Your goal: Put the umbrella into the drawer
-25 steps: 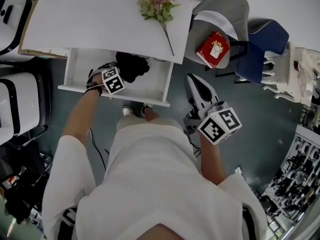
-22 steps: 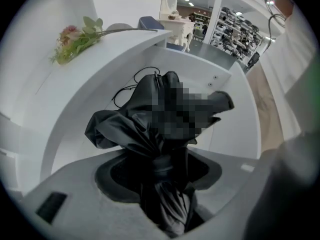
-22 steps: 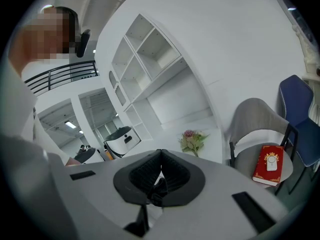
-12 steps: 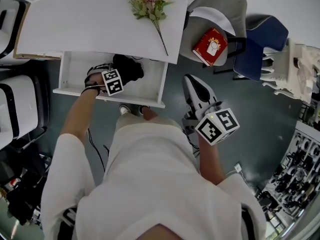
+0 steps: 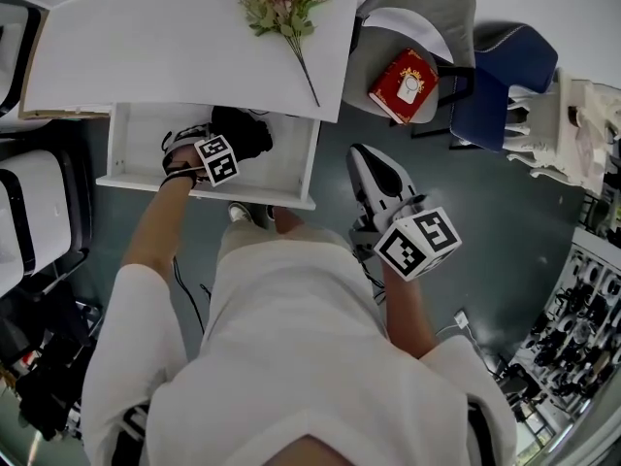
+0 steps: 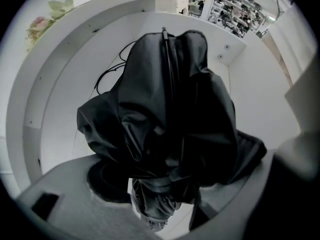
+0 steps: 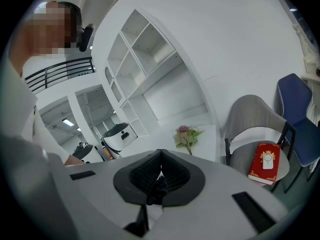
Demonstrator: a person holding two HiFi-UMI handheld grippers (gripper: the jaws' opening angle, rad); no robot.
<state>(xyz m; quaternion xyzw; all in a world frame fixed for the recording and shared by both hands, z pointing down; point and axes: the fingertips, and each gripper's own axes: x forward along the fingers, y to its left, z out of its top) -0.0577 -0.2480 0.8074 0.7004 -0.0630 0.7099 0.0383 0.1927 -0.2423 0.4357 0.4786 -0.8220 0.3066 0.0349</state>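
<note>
Umbrella (image 5: 243,132) lies bunched in the drawer (image 5: 131,149) at upper left, long axis running rightward from my left gripper (image 6: 160,209), whose jaws are opening off its near end; right gripper (image 5: 374,168) clenched, empty

**Colour and Pattern Reference**

1. Umbrella (image 6: 170,109): black throughout, with a dull sheen on the crumpled fabric folds.
2. Drawer (image 5: 136,139): plain white inside and out.
3. Desk top (image 5: 165,47): plain white, unpatterned.
4. Flowers (image 5: 278,6): pink blooms, pale green leaves, dark thin stems.
5. Book (image 5: 402,85): red cover with gold ornament and a small white emblem.
6. Near chair (image 5: 427,3): grey shell with a white seat.
7. Far chair (image 5: 509,61): dark blue on a black frame.
8. Floor (image 5: 505,212): dark grey-green.
9. My shirt (image 5: 291,338): off-white.
10. My right gripper (image 7: 160,169): light grey shell, black ribbed pads, and a white cube carrying black square markers.
</note>
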